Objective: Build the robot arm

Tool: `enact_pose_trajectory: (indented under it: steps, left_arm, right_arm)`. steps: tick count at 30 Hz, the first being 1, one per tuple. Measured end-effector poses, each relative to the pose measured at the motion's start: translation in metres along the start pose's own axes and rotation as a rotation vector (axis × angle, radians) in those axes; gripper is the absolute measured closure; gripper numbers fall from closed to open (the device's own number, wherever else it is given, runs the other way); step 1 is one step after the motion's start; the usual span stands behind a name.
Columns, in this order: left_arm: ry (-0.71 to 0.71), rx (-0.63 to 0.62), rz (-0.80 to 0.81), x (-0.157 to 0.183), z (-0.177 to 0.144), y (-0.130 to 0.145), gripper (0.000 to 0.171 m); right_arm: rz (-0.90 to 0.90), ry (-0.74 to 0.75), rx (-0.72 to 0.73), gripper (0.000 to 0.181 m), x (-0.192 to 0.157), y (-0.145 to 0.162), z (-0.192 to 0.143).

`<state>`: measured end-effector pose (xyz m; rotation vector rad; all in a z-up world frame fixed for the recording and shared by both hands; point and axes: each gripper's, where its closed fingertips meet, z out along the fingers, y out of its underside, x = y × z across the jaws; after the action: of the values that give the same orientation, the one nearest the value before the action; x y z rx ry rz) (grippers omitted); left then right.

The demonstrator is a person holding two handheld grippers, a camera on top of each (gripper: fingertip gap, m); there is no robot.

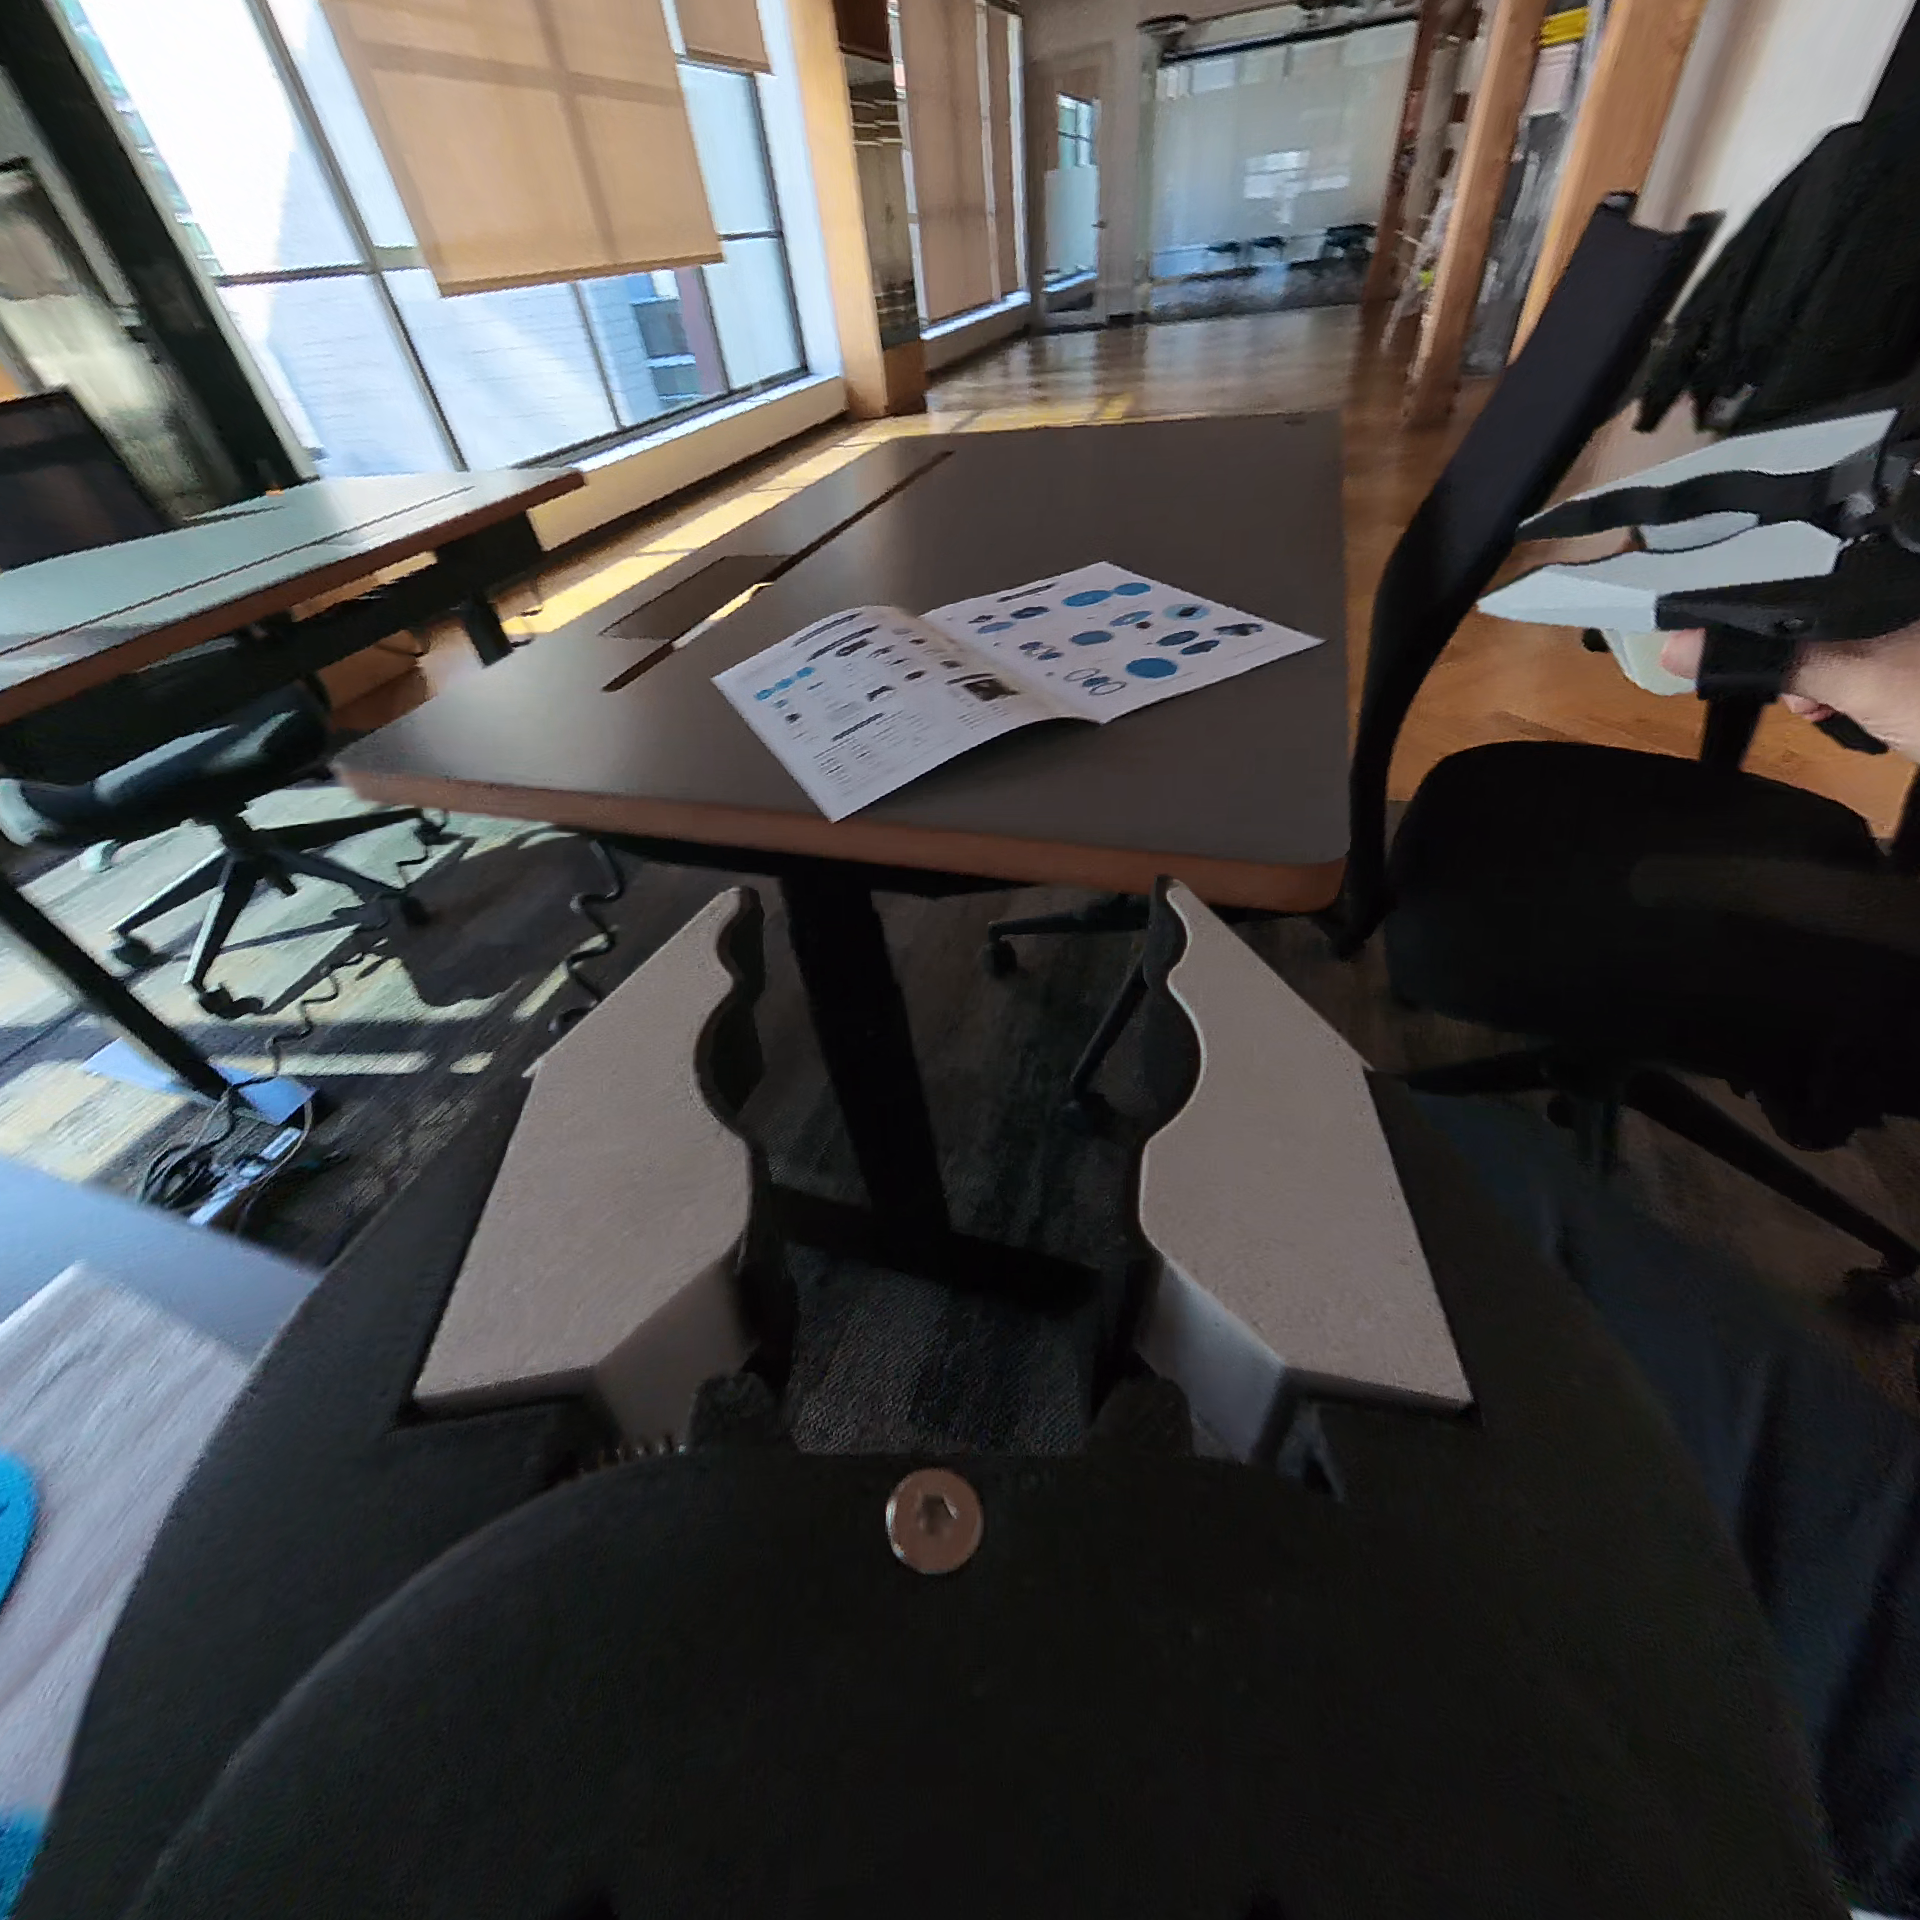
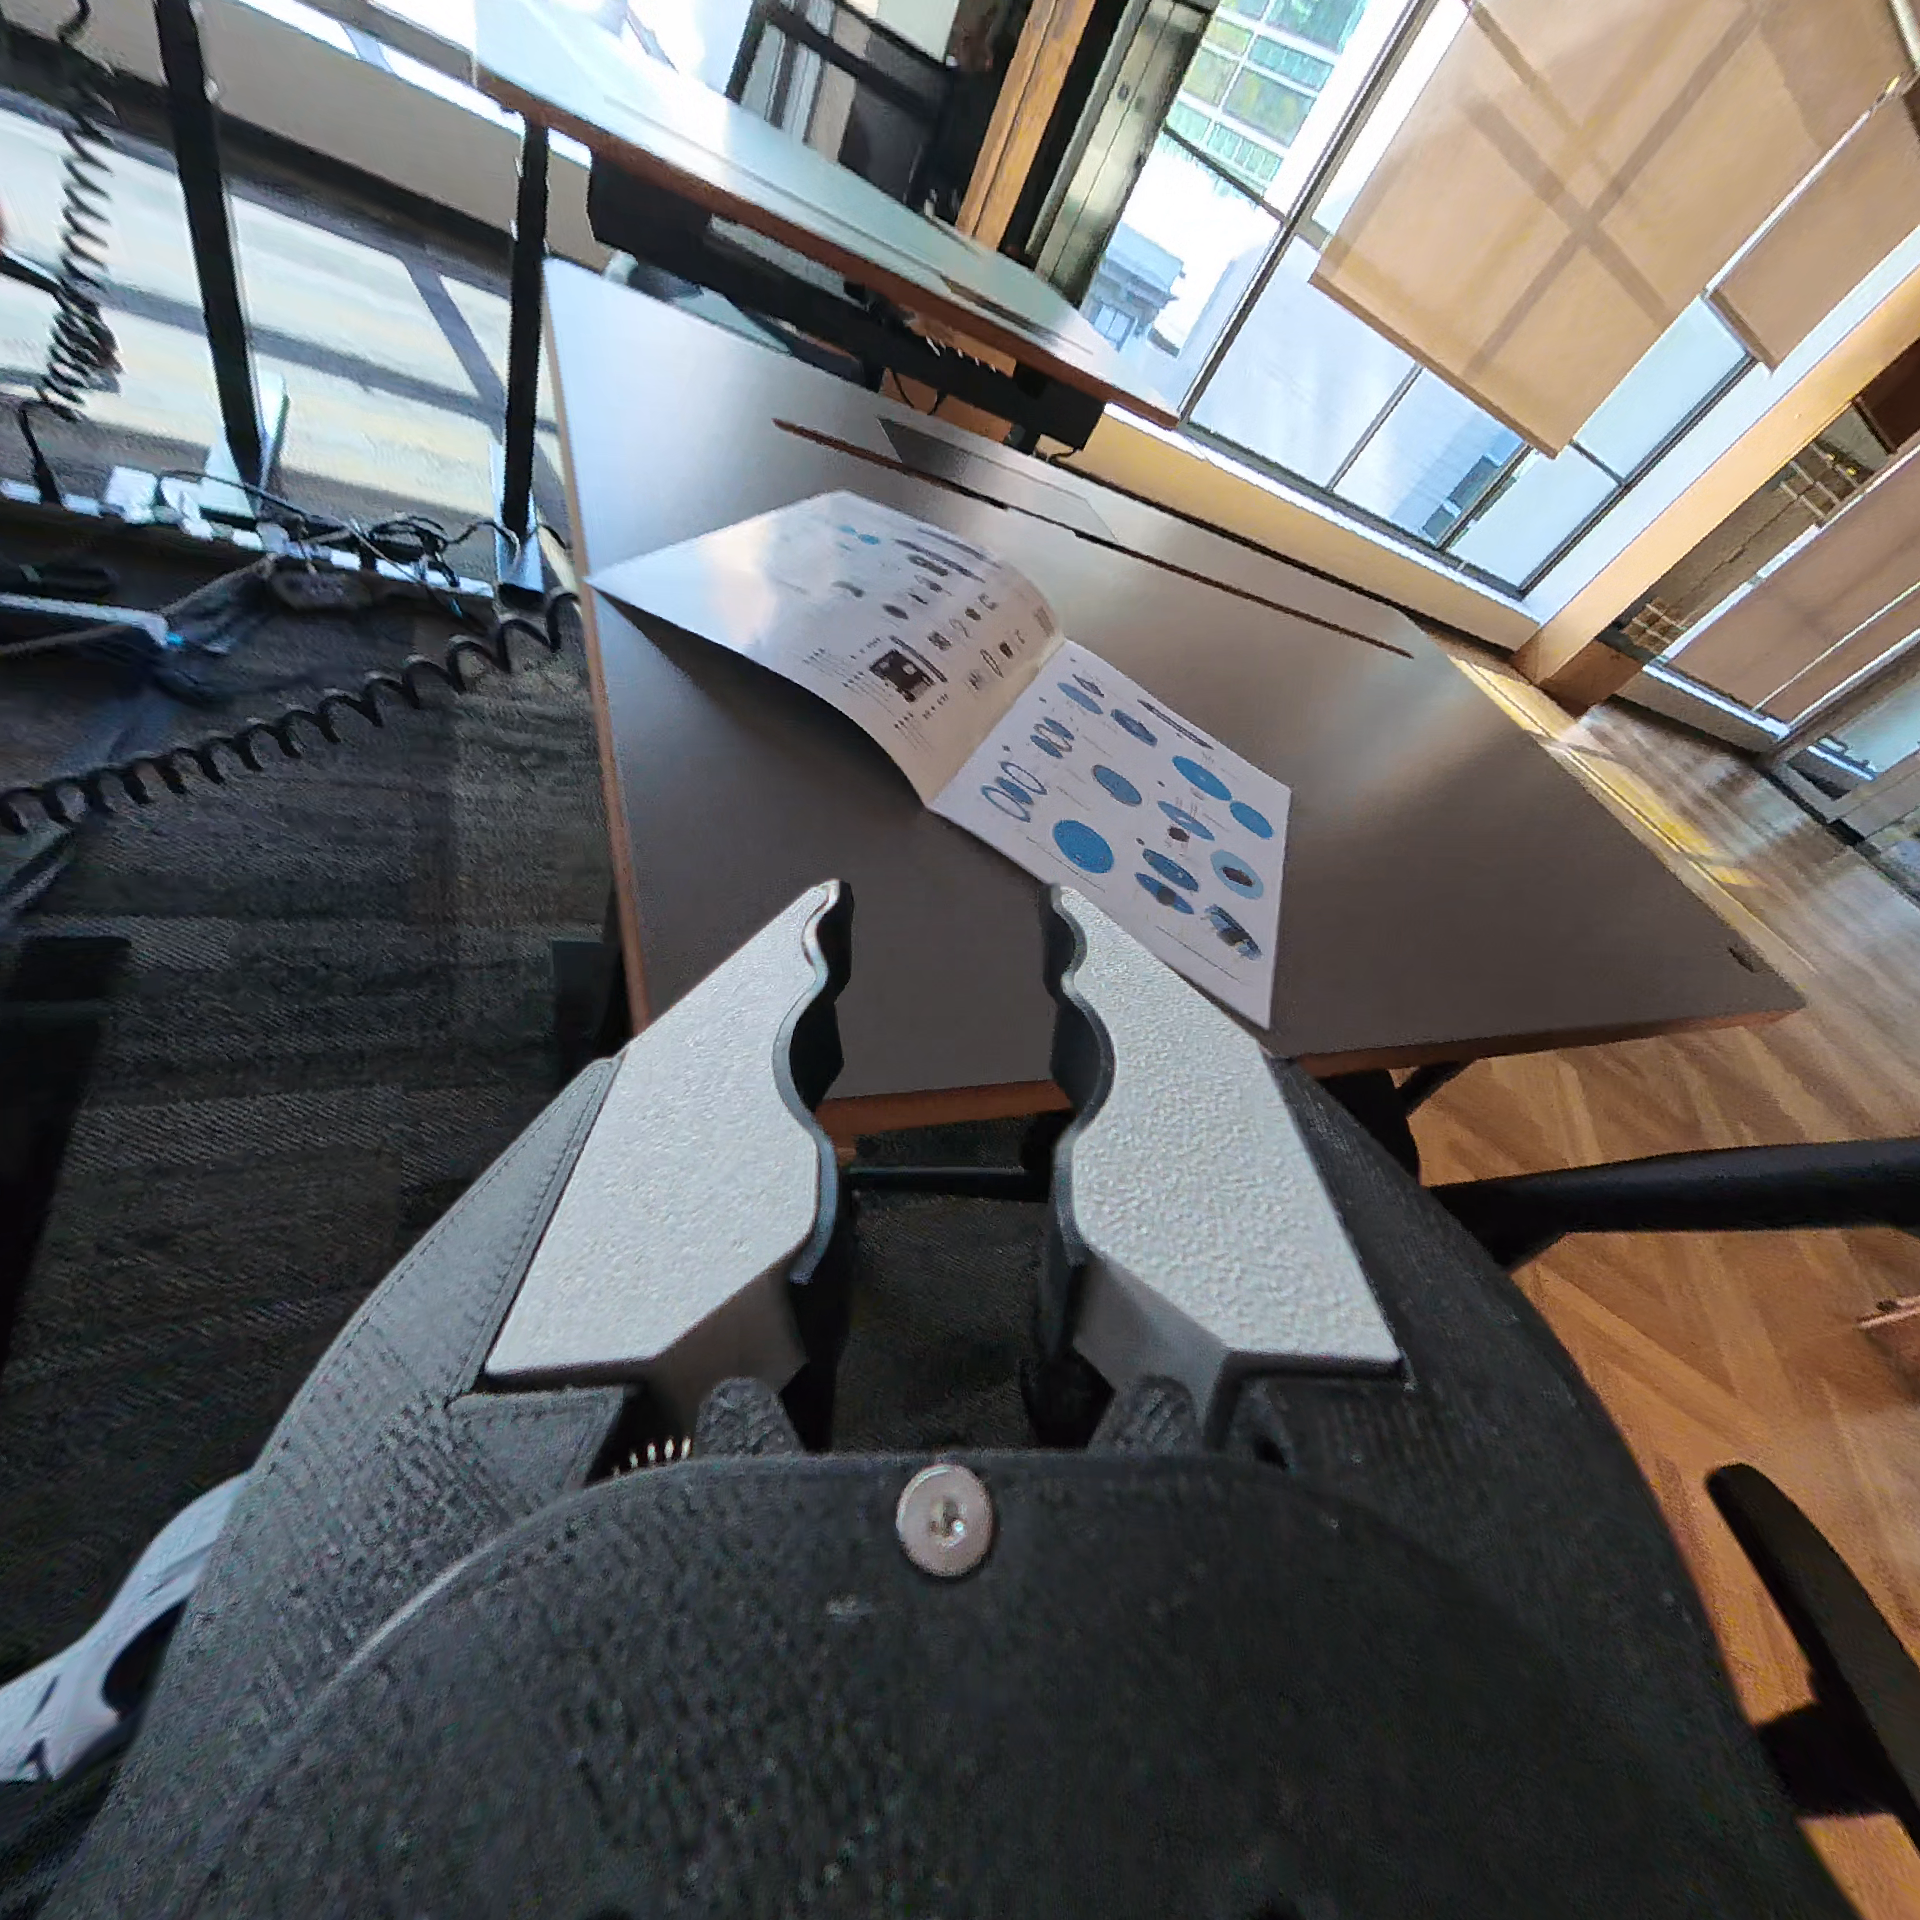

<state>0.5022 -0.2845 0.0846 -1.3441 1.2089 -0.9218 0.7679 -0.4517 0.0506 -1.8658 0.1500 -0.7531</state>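
- Left tongs [image 1: 951, 914]: lower centre of the left wrist view, grey fingers spread wide with nothing between them, held in the air short of the tabletop's near edge.
- Right tongs [image 2: 945, 914]: lower centre of the right wrist view, fingers parted and empty, tips hovering over the near corner of the tabletop; also visible at the right edge of the left wrist view [image 1: 1558, 566], gripped by a hand [image 1: 1839, 686].
- Tabletop [image 1: 1143, 769]: dark grey matte surface with a pale wood-coloured edge band, a narrow cable slot running along it, on a black leg.
- Booklet [image 1: 1008, 675]: lying open and flat on the tabletop, white pages printed with blue discs and small dark figures; centre of the right wrist view [image 2: 987, 727], just beyond the right tongs' tips.
- Office chair [image 1: 1621, 894]: black, at the right side of the tabletop.
- Second desk [image 1: 260, 561]: upper left, with another chair beneath.
- Room: tall windows [image 1: 499, 343] with tan roller blinds, wooden posts, polished wood floor [image 1: 1195, 364] farther back, dark carpet [image 2: 260, 935] with cables below.
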Motion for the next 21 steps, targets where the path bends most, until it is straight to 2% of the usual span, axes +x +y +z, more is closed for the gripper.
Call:
enact_pose_trajectory:
  steps: [3, 6, 11, 14, 17, 19, 21]
  left_arm:
    - [0.070, -0.015, 0.019, 0.017, 0.055, -0.017, 0.098]
    - [0.174, -0.006, -0.007, 0.037, 0.116, -0.029, 0.100]
    - [0.212, -0.027, 0.015, 0.037, 0.203, -0.018, 0.099]
    - [0.222, -0.071, 0.030, 0.026, 0.238, -0.002, 0.100]
    - [0.232, -0.126, -0.023, 0.012, 0.263, 0.024, 0.101]
    - [0.265, -0.154, -0.062, 0.011, 0.270, 0.038, 0.100]
    - [0.255, -0.206, -0.082, 0.003, 0.271, 0.049, 0.098]
  right_arm:
    - [-0.008, -0.002, -0.055, 0.144, 0.029, 0.008, 0.017]
    - [0.058, -0.092, -0.070, 0.143, 0.042, 0.023, 0.044]
    - [0.153, -0.116, -0.066, 0.138, 0.069, 0.052, 0.097]
    - [0.156, -0.166, -0.093, 0.137, 0.080, 0.070, 0.135]
    - [0.218, -0.251, -0.123, 0.135, 0.085, 0.083, 0.167]
    - [0.228, -0.358, -0.082, 0.126, 0.070, 0.076, 0.178]
    - [0.196, -0.419, -0.009, 0.126, 0.052, 0.061, 0.186]
